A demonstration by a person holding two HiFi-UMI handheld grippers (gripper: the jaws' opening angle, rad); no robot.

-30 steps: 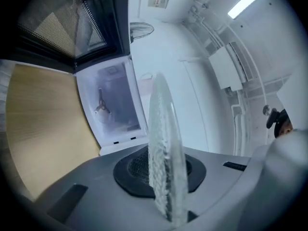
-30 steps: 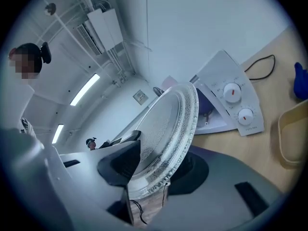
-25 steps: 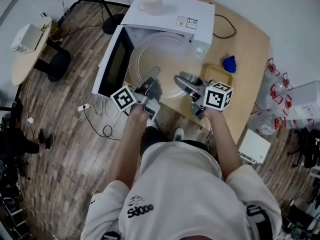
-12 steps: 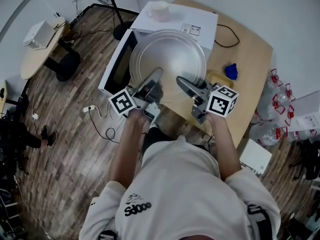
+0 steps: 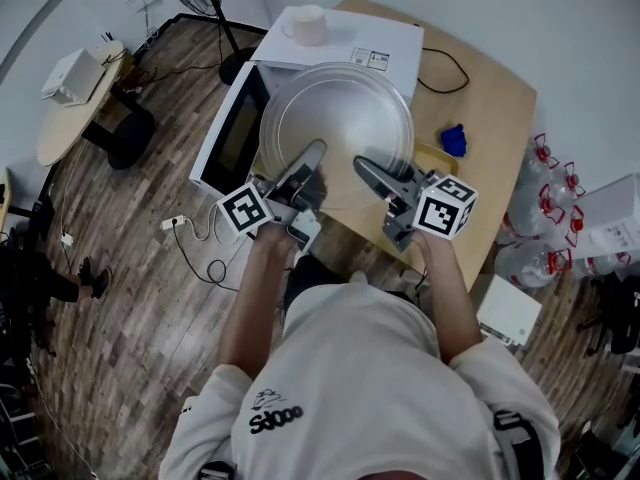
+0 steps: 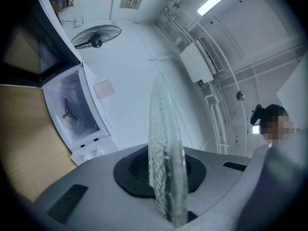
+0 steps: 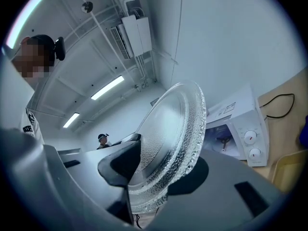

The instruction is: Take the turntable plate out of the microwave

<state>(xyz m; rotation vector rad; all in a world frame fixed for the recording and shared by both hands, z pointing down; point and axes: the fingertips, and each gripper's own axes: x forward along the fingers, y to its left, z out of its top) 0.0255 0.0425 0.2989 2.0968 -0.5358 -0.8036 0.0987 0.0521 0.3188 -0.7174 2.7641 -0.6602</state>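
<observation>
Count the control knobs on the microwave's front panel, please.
2, both on the control panel of the microwave, beside its open cavity: upper knob, lower knob just beneath. The right gripper view shows the whole panel, so none seems hidden.

Head view looks steeply down; both gripper views, close-up, share the turntable plate (image 5: 335,118) and microwave (image 5: 340,33).

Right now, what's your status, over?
Left gripper clamped on turntable plate rim. Right gripper grips it too, jaws just tightened. Plate out of microwave. Nothing blocking.
</observation>
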